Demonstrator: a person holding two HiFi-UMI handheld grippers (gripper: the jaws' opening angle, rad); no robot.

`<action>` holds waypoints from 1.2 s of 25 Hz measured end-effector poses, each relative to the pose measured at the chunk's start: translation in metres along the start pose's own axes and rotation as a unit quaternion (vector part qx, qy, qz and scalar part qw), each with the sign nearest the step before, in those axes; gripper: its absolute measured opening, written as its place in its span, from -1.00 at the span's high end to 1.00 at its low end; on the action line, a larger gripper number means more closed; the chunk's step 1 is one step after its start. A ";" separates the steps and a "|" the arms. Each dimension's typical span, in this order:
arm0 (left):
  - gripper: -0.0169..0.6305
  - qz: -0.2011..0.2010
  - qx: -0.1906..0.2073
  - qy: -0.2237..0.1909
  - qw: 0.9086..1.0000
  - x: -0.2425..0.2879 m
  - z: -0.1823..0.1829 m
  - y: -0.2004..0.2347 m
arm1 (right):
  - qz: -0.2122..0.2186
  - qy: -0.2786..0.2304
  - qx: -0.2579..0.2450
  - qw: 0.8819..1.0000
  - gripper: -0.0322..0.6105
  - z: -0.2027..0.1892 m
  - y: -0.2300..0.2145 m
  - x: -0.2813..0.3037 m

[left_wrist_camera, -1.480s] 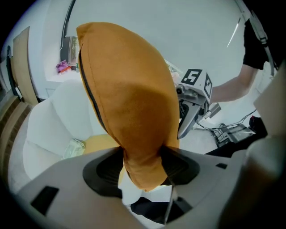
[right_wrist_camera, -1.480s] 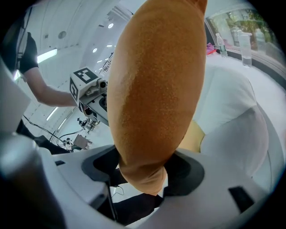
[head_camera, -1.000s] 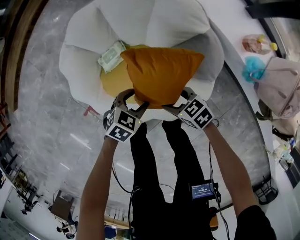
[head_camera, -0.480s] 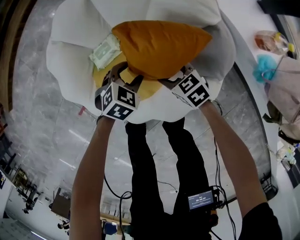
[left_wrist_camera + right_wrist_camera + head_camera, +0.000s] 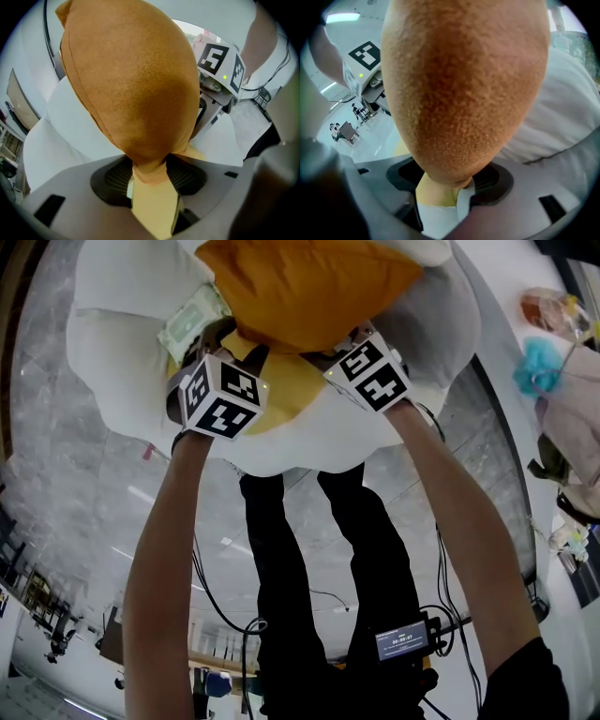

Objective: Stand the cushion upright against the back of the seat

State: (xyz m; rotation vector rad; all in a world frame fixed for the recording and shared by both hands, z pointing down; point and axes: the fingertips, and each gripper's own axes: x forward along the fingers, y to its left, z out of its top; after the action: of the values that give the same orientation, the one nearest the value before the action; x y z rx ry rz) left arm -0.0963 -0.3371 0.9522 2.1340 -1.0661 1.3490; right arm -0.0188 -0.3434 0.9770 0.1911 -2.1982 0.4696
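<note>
Gripping one lower corner each, the left tool (image 5: 149, 176) and the right tool (image 5: 446, 183) are clamped on the orange cushion (image 5: 300, 287); the left jaws have just been closing on the pinched fabric. The cushion is held over the yellow seat pad (image 5: 281, 399) of the white armchair (image 5: 112, 362). Lifting is judged done; leaning against the backrest (image 5: 422, 251) and release remain. The long axis runs side to side between the tools, and the free edge points toward the backrest.
</note>
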 end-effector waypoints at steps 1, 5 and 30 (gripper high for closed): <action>0.22 -0.002 -0.001 0.005 1.000 0.004 -0.002 -0.001 | 0.001 0.002 0.003 1.000 -0.08 -0.003 0.000 0.003; 0.19 -0.010 -0.008 0.012 1.000 0.013 -0.006 -0.001 | 0.004 -0.003 0.018 1.000 -0.09 -0.009 -0.003 0.013; 0.09 -0.058 0.026 0.057 0.996 0.005 0.005 0.000 | 0.003 0.031 0.143 0.989 -0.23 -0.007 -0.023 -0.005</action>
State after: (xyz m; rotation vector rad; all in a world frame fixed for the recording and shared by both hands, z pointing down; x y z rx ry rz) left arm -0.0917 -0.3426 0.9546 2.0919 -0.8577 1.4388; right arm -0.0039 -0.3616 0.9835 0.3193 -2.0632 0.7845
